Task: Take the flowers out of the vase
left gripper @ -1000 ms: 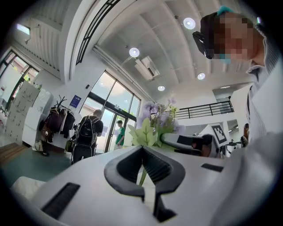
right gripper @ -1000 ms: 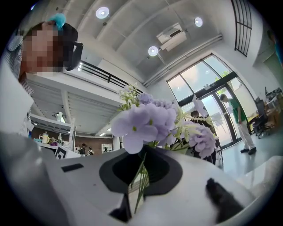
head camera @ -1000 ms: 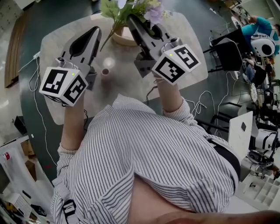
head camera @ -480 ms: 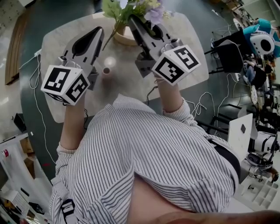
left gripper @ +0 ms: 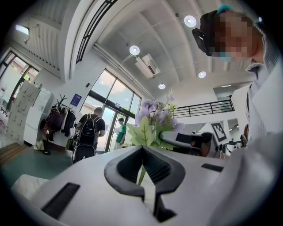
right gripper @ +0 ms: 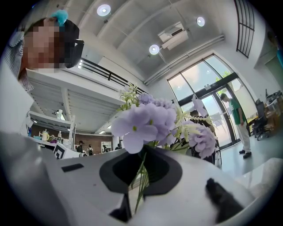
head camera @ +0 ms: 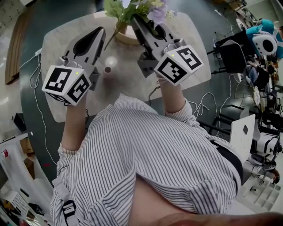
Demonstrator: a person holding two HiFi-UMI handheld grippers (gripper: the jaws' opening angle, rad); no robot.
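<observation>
Two grippers hung over a pale stone-look table. The right gripper had its jaws clamped on the stems of the flowers, purple blooms and green leaves lifted above the table's 12 o'clock edge. The left gripper had its jaws together tip to tip, beside a loose green stem; I couldn't tell whether it pinched it. Below the bouquet sat a tan round dish, and toward the middle a small dark-rimmed cup. Nothing had shifted since a second before: both tools and the bouquet kept their places. White cables trailed off the 9 o'clock edge, dark chairs crowded 3 o'clock, and green floor lay open around the rest.
</observation>
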